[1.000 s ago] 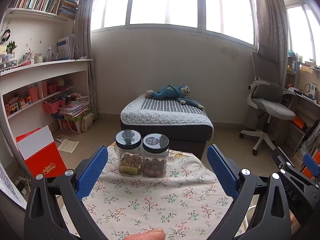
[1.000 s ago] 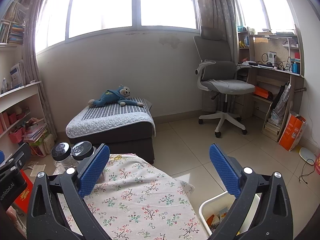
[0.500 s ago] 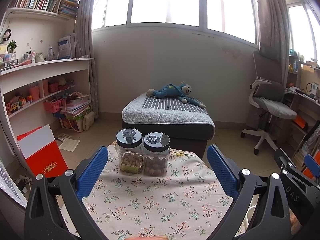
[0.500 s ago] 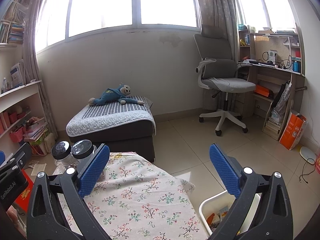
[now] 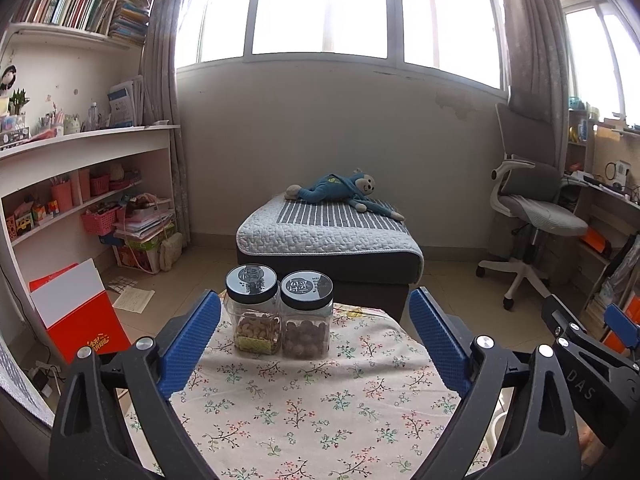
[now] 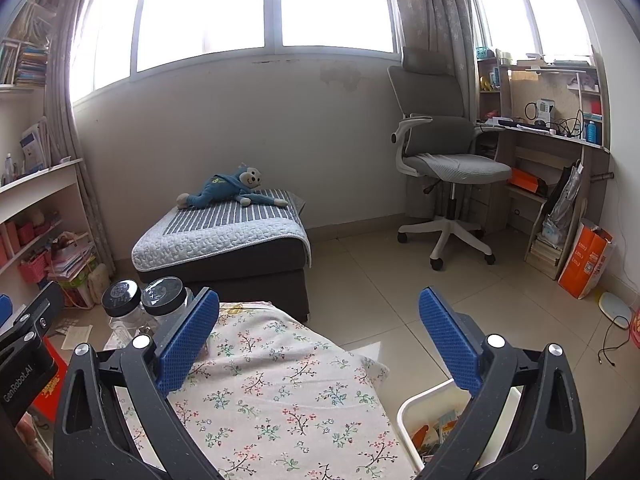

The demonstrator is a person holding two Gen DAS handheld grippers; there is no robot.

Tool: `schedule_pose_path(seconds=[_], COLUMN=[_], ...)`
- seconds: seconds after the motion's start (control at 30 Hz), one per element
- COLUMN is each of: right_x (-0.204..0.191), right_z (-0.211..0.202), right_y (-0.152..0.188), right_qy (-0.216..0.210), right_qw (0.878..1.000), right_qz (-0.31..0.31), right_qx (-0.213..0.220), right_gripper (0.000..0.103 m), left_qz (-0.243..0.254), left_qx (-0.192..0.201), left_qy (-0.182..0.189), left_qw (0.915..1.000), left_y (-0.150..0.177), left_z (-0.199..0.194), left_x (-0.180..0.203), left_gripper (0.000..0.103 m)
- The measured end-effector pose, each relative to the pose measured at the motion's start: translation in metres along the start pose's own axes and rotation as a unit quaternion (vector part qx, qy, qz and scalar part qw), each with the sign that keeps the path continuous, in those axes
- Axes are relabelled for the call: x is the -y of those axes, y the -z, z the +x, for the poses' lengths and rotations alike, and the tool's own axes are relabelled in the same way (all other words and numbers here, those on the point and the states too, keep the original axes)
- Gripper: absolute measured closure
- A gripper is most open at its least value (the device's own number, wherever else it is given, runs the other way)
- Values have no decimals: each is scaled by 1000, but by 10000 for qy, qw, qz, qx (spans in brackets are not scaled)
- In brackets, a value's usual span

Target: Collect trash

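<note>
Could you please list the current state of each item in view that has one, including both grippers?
left gripper: open, empty, held above the table.
right gripper: open, empty.
left jar: upright, lid on, partly filled with pale nuts.
right jar: upright, lid on, partly filled with brown nuts, beside the left jar.
white bin: open-topped, wrappers inside, on the floor beside the table.
tablecloth: spread flat.
plush monkey: lying face down on the ottoman.

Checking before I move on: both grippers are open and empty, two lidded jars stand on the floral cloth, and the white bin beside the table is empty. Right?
Not quite. The white bin is not empty: the right wrist view shows colourful wrappers inside it. The rest holds: the left gripper and right gripper are open and empty, and the two lidded jars stand on the floral cloth.
</note>
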State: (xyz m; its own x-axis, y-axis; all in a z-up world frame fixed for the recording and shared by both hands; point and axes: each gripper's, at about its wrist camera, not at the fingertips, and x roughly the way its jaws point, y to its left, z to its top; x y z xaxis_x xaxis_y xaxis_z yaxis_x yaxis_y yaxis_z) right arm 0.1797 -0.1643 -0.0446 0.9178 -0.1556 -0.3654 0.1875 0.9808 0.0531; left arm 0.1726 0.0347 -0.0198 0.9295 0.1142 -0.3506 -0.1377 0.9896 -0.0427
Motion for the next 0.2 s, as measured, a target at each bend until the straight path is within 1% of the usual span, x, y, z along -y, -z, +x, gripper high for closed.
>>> schedule_pose_path(seconds=[0.07,0.13,0.2], right_x=[2,2,3], right_z=[-1,-2,-3], right_y=[1,2,2], right_qy=[20,32,43], right_qw=[10000,10000,10000], right_qz=[-5,-10,-22], right_qx=[21,33,35], right_gripper=[7,7,7], left_qz=[-24,-28,-36], left_qx=[-26,-45,-97], left_qy=[-65,-126,-110], left_qw=[10000,9999,9999], left_y=[-1,-1,0], left_z=[1,2,4], left_x=[-1,1,1], left_gripper=[7,7,7])
